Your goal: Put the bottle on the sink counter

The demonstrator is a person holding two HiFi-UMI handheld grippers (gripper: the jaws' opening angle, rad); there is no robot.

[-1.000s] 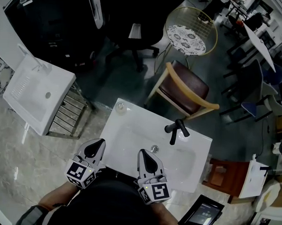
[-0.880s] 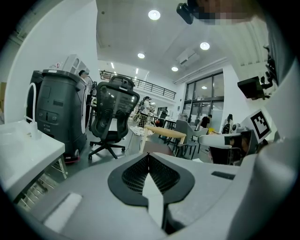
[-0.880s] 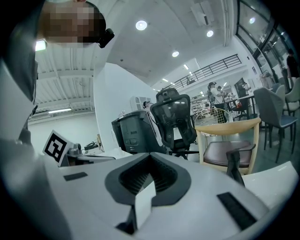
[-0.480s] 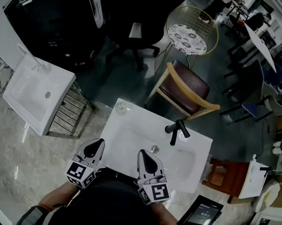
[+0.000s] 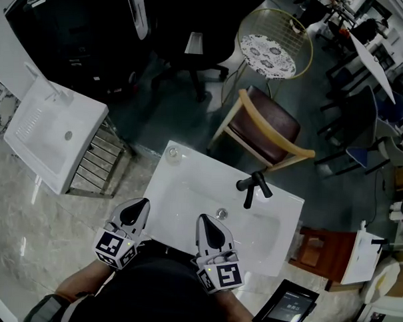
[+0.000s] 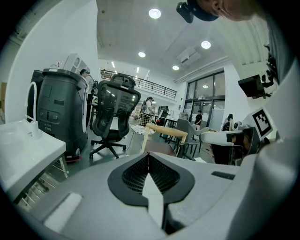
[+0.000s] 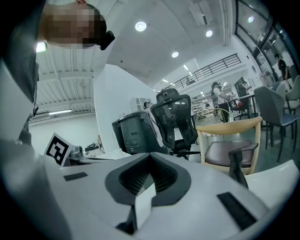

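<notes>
In the head view a white sink counter with a black faucet and a drain lies right in front of me. A small clear bottle, seen from above, stands on its far left corner. My left gripper hovers at the near left edge, jaws shut and empty. My right gripper is over the near rim of the basin, also shut with nothing in it. Both are far from the bottle. The left gripper view shows closed jaws; the right gripper view shows closed jaws and the faucet.
A wooden chair with a brown seat stands just behind the sink. A gold wire round table and a black office chair are farther back. Another white sink sits to the left, a dark tablet at the lower right.
</notes>
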